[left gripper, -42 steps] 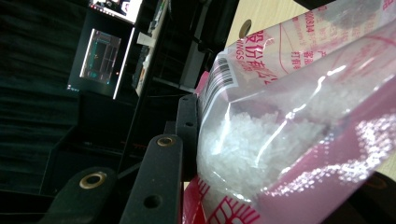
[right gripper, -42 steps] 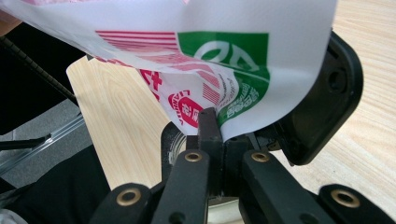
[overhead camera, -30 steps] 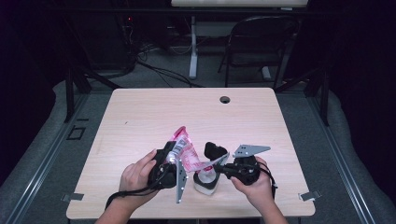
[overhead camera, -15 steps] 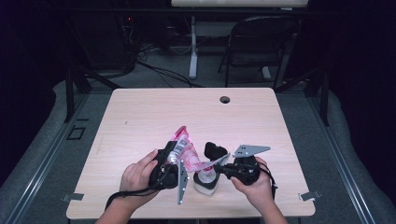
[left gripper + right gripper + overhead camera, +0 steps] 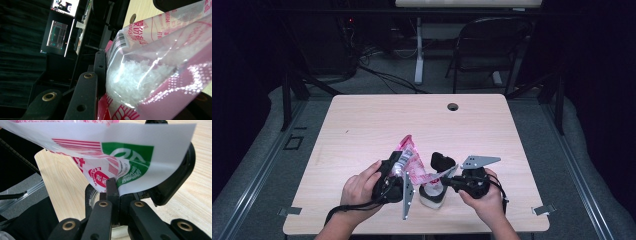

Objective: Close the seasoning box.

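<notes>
I have both tools low over the near edge of the worktop, with the pink-and-clear bag strung between them. My left tool is clamped on 1 side of the bag — in the left gripper view the plastic is pressed against its black jaws, with white crystals heaped inside just past them. My right tool is closed on the bag's printed edge; in the right gripper view the 2 jaws meet on the white, red and green film and pinch it flat. Just beneath the span of bag, between the 2 tools, sits a small white container on the worktop, and a black lid-like piece lies just beyond my right tool. My hands grip each tool from behind — left hand, right hand.
</notes>
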The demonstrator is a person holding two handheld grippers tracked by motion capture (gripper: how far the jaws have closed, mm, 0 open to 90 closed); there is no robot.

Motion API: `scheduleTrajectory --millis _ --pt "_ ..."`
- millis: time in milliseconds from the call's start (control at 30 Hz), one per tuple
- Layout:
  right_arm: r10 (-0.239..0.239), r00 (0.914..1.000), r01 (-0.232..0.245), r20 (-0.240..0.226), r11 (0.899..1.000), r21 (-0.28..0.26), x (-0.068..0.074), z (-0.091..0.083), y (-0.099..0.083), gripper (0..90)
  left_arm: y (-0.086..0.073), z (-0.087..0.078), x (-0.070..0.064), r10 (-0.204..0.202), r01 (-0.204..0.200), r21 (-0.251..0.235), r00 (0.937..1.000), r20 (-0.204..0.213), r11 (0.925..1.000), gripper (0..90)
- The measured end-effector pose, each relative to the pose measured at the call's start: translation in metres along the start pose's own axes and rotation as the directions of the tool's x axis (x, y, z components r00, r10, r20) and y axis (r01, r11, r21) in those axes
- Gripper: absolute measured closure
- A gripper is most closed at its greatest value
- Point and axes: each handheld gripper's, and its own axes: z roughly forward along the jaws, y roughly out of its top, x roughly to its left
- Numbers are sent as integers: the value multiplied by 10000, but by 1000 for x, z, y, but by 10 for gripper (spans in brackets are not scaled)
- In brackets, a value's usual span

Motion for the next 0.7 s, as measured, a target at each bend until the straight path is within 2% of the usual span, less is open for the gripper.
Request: scheduleTrajectory --millis 700 --pt "57 10000 -57 -20 10000 7 0 0 -2 900 3 0 0 13 -13 -89 10000 4 10000 761"
